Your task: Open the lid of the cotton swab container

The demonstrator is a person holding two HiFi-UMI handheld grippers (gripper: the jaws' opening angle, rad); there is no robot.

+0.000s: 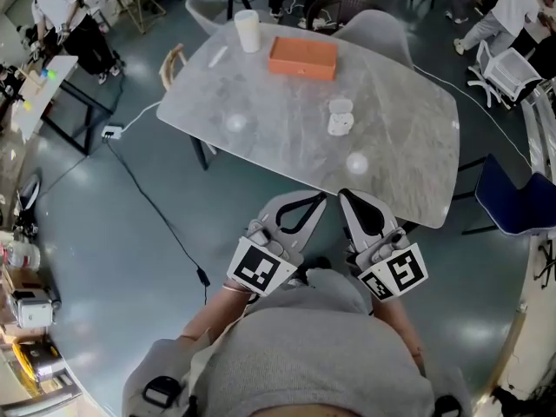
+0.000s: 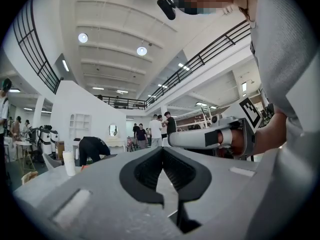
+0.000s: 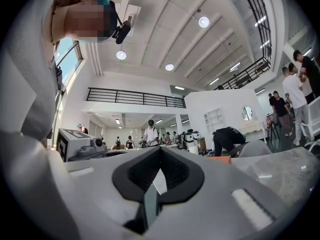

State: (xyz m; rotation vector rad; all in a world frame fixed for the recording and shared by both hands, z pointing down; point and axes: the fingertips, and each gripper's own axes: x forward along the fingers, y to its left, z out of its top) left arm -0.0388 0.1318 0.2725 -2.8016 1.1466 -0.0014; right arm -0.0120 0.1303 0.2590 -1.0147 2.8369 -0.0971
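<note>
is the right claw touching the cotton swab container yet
Apart. The head view shows the right claw, shut, at the near edge of the table, with bare tabletop between it and the cotton swab container.

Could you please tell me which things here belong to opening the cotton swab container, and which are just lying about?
Belongs to the job:
- cotton swab container
- left gripper, shut, holding nothing
- right gripper, shut, holding nothing

Just lying about:
- orange box, farther back than the container
- white cup, beside the box
</note>
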